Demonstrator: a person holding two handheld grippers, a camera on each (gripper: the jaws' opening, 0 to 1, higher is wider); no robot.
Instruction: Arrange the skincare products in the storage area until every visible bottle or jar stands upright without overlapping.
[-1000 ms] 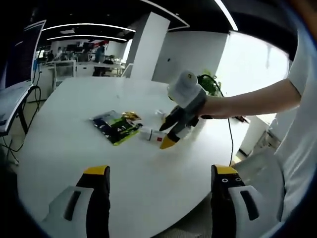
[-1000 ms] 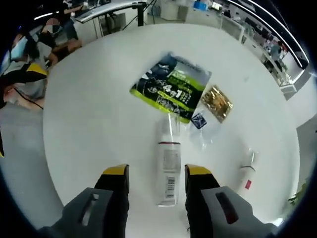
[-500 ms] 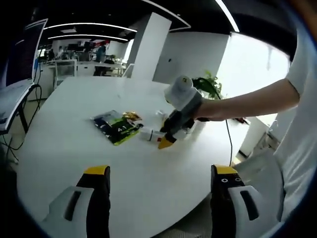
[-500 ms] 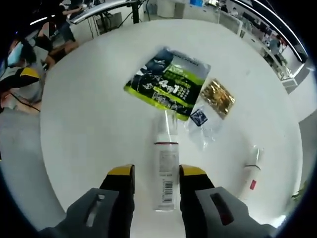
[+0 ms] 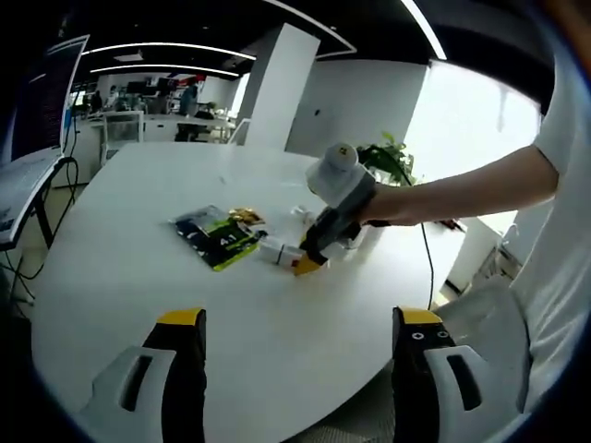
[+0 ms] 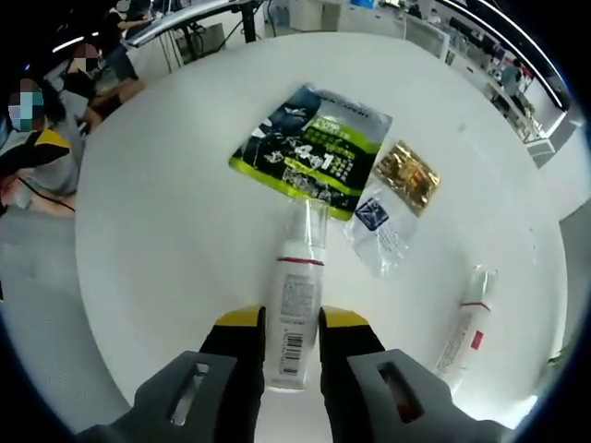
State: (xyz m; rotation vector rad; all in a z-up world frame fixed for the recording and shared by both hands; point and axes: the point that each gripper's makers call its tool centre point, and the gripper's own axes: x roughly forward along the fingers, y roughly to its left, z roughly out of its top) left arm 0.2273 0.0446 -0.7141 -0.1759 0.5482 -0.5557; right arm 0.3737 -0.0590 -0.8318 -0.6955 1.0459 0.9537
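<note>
The right gripper has its yellow-tipped jaws clamped on the lower body of a white cylindrical bottle with a clear cap and a barcode label. The bottle lies flat on the round white table, running straight ahead from between the jaws, cap pointing away. Gripping it near the base looks chosen so the bottle can be tipped up onto that end.

Just beyond the cap lies a flat green and black sachet. Ahead and to the right of the jaws sit a small gold foil packet and a clear plastic pouch with a dark blue label. A second slim white tube with a red mark lies flat, well to the right.

The left gripper hangs with jaws wide apart, holding nothing, well back from the right gripper across the table.
</note>
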